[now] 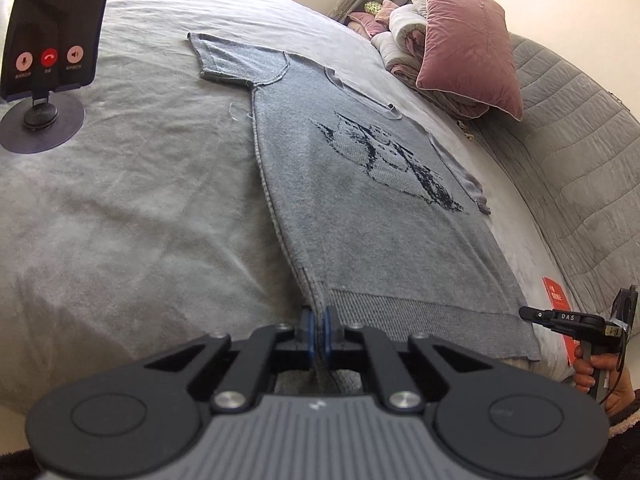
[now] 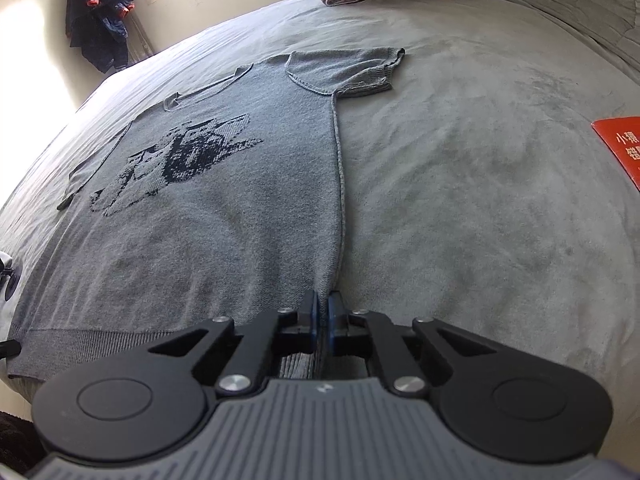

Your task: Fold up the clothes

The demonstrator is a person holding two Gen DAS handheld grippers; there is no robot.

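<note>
Both grippers, left gripper point(image 1: 319, 328) and right gripper point(image 2: 323, 320), pinch sweater point(image 1: 360, 208) hem corners.

The knit shirt point(image 1: 360, 216) is grey with a dark navy pixelated picture point(image 1: 392, 160) on its chest, and it lies on a pale grey bed point(image 1: 132, 200). A dusty pink pillow point(image 1: 468, 40) tops a pink-and-white quilt point(image 1: 404, 36); the booklet point(image 2: 620, 148) is red with white characters. The black fingers point(image 2: 310, 316) carry blue pads.
</note>
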